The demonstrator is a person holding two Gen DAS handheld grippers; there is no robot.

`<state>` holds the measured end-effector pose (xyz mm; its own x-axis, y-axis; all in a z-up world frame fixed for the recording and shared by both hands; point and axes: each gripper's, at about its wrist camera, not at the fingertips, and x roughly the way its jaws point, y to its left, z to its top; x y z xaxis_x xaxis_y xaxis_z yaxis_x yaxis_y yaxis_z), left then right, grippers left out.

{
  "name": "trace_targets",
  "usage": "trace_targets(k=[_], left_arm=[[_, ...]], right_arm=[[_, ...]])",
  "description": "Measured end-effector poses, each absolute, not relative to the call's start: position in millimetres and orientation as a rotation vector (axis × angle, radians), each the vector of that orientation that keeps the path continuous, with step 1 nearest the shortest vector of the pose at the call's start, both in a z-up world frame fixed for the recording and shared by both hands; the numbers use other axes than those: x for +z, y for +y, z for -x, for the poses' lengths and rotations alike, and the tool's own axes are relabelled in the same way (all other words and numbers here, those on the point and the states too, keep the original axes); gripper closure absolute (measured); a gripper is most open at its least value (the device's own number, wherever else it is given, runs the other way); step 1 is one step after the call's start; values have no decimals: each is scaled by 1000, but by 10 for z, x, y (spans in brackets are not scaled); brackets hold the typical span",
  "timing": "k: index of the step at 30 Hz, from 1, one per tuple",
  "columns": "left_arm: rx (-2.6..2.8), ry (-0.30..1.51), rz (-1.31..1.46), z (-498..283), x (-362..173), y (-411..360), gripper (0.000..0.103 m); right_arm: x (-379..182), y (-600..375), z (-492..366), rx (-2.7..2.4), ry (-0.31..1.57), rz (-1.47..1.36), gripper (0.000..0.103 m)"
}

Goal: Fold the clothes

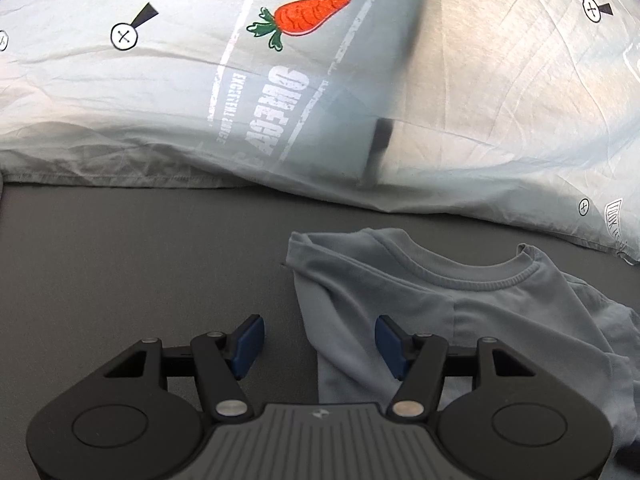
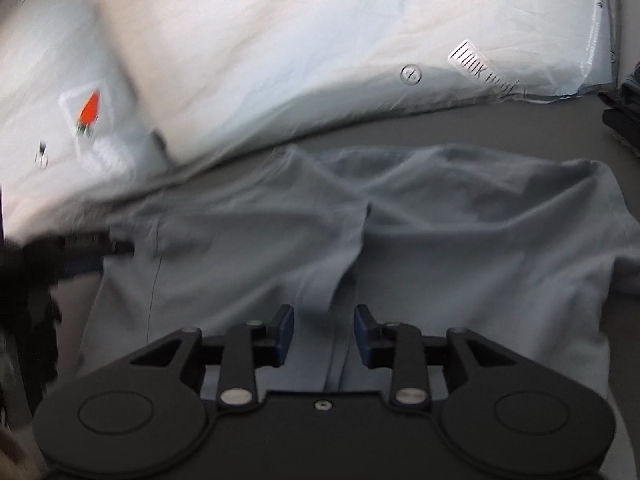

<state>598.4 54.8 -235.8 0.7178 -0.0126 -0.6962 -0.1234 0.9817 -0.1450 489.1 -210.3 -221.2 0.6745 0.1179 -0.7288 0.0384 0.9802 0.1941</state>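
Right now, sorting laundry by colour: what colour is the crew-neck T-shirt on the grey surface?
Light blue T-shirt; clearest in left wrist view.

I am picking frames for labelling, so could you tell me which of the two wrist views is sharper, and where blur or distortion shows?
Left wrist view: sharp, the carrot print crisp, though fisheye bends the pale bedding. Right wrist view: motion-smeared, worst at left, and the blue T-shirt soft.
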Motion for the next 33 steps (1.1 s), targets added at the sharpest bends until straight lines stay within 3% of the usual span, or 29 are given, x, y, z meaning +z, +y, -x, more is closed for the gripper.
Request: trace_targets(k=[5, 8, 15, 28, 33], left_arm=[[56, 780, 151, -5750, -2284, 422, 39], [39, 783, 122, -5581, -2163, 294, 33], [-37, 832, 115, -5320, -2037, -202, 33], [-17, 1016, -74, -5538, -2396, -1243, 29], [24, 1016, -53, -5644, -2451, -1259, 16]], right_arm=[[-2197, -1958, -4559, 3, 835, -78, 71], [-2093, -2115, -4413, -39, 809, -151, 69], [-1935, -2853, -4233, -182, 727, -291, 60], [-2196, -4252, -4785, -313, 668, -369, 56], [-2349, -4433, -5148, -237, 691, -322, 56]])
